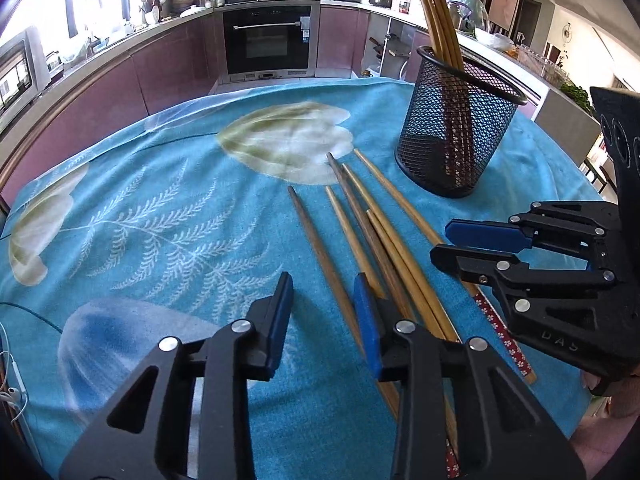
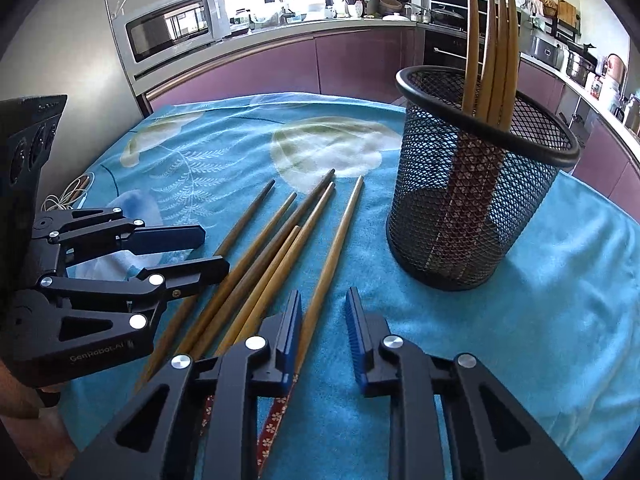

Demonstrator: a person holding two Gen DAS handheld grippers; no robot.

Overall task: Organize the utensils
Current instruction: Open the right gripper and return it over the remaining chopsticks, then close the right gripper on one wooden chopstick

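Round table draped in a turquoise cloth with pale leaf and fern print (image 1: 160, 208). Toward the far right edge, standing upright, a black wire-mesh cylindrical holder (image 1: 456, 136), with several tan wooden chopsticks (image 1: 436, 20) propped inside, thin ends up, leaning on the rim. Left of the holder, well apart from it, six loose wooden chopsticks (image 1: 380, 240) flat on the cloth, fanned out, thin ends toward the far edge, red flower-patterned handles toward the near edge. Left gripper (image 1: 323, 280), black with blue pads, angled down over the near edge, claw released: clear gap between pads, the darkest chopstick running under its right finger, nothing grasped. Right gripper (image 2: 324, 296) just beside it, likewise released; rightmost loose chopstick lying in the gap, close against the left pad, right pad clear of it.
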